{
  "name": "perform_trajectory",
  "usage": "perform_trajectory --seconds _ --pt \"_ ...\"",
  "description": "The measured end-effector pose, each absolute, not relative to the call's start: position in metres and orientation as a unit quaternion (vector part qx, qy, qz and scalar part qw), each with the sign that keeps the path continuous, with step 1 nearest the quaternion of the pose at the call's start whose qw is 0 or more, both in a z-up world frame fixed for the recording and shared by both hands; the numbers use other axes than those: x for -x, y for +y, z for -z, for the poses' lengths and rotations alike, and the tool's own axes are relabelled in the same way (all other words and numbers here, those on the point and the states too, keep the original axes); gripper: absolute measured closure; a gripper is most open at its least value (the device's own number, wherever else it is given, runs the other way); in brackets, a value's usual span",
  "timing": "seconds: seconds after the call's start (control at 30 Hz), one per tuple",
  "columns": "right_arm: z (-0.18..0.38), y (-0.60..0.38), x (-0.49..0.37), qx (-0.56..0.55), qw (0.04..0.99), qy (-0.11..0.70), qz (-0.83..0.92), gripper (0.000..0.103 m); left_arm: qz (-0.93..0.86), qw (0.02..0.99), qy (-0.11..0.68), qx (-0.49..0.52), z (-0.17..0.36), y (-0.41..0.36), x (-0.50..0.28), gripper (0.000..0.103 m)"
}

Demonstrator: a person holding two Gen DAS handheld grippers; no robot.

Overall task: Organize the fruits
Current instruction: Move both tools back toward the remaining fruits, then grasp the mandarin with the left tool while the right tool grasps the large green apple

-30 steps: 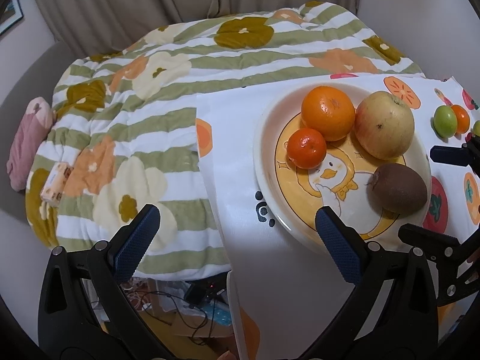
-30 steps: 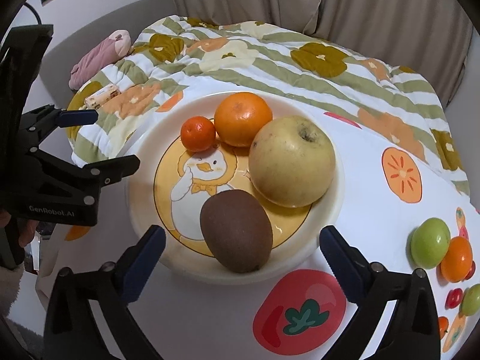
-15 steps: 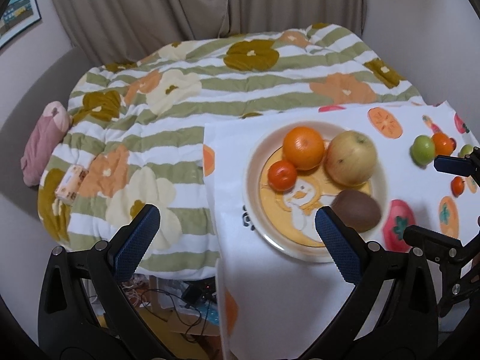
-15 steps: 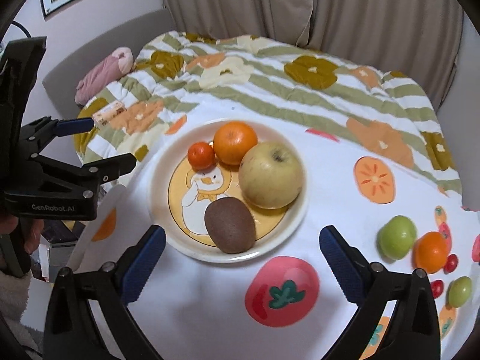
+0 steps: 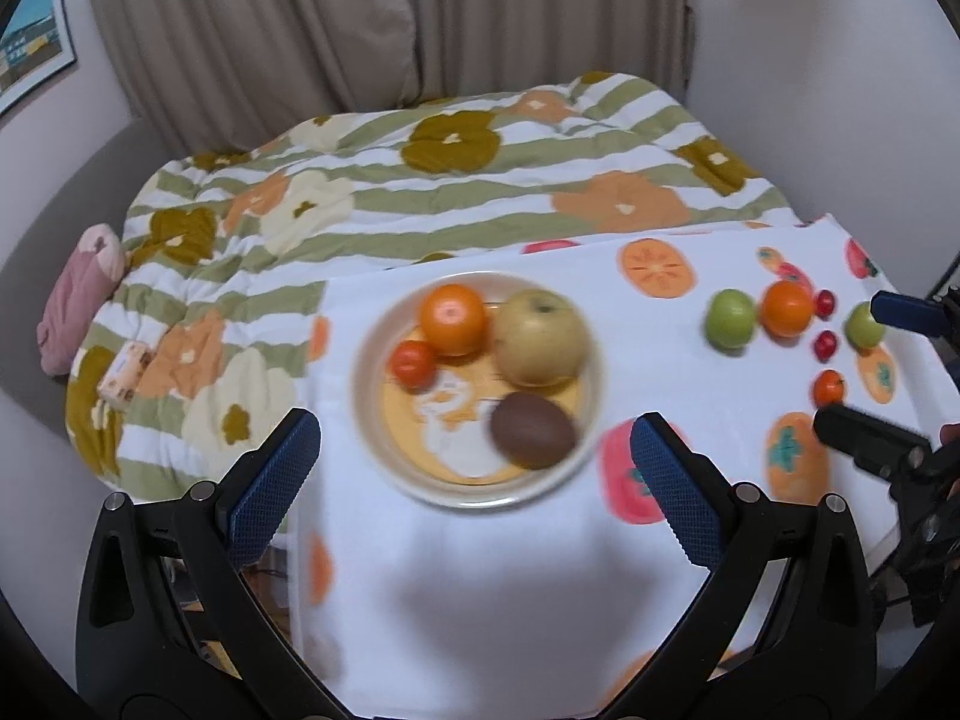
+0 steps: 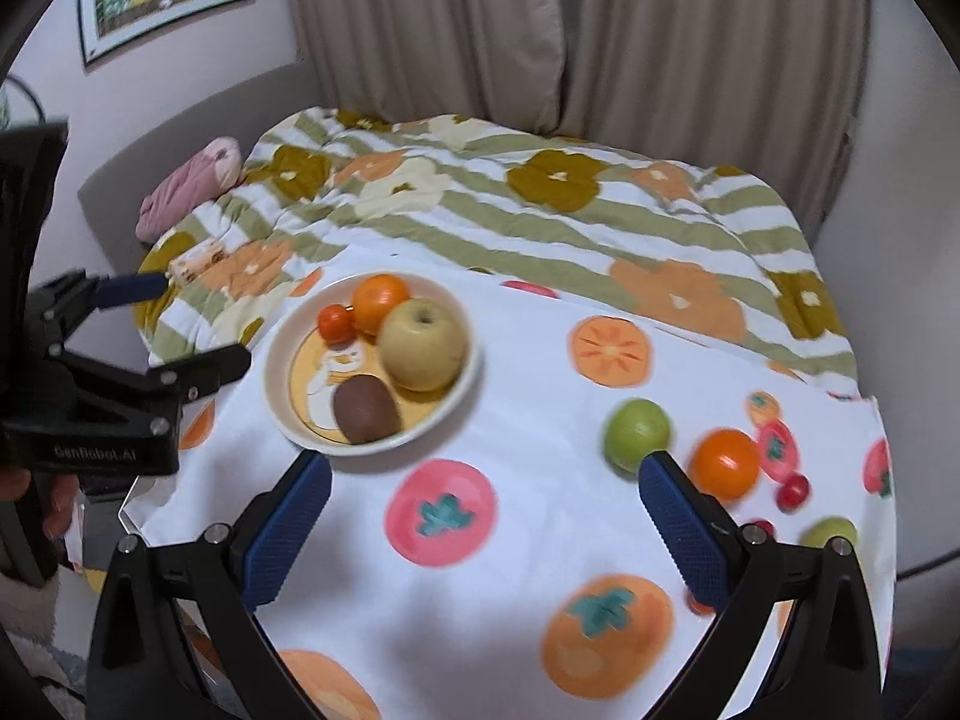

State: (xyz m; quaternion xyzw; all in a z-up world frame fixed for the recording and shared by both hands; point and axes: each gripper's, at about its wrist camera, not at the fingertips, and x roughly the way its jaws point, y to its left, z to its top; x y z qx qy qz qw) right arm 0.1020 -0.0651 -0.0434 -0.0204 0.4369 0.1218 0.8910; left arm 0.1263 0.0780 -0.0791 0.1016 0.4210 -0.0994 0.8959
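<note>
A cream plate (image 5: 372,420) (image 6: 276,384) with a duck picture holds an orange (image 5: 452,318) (image 6: 381,303), a small tangerine (image 5: 413,364) (image 6: 335,323), a yellow apple (image 5: 542,337) (image 6: 425,343) and a brown kiwi (image 5: 533,430) (image 6: 365,409). Loose on the cloth to the right lie a green fruit (image 5: 730,318) (image 6: 636,433), an orange one (image 5: 787,308) (image 6: 725,463) and small red ones (image 5: 825,345) (image 6: 793,492). My left gripper (image 5: 474,480) is open and empty, in front of the plate. My right gripper (image 6: 486,528) is open and empty, above the cloth right of the plate.
The fruit-print tablecloth (image 5: 480,570) (image 6: 510,570) covers the table. Behind it is a bed with a flowered striped quilt (image 5: 420,192) (image 6: 540,204) and a pink cushion (image 5: 78,294). Curtains hang at the back. The table's left edge drops off near my left gripper.
Both grippers have pulled back and up from the plate, which now looks smaller and farther. More loose fruit on the right has come into view. Both stay open.
</note>
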Motion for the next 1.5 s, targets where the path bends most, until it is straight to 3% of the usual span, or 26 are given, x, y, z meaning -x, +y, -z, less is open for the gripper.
perform_trajectory --seconds 0.33,1.13,1.33,1.5 --pt "0.037 -0.165 -0.067 0.013 0.907 0.418 -0.045 0.0 0.133 0.891 0.416 -0.121 0.089 -0.013 -0.102 0.0" --pt "0.119 -0.302 -0.074 -0.038 0.905 0.424 -0.016 0.001 0.231 0.852 0.439 -0.17 0.188 -0.181 -0.093 0.0" --pt "0.132 -0.309 -0.086 -0.052 0.898 0.436 -0.016 0.001 0.245 0.844 0.435 -0.194 0.198 -0.198 -0.092 0.005" --pt "0.145 -0.311 -0.095 -0.057 0.893 0.447 -0.016 0.001 0.253 0.837 0.44 -0.205 0.204 -0.206 -0.093 0.021"
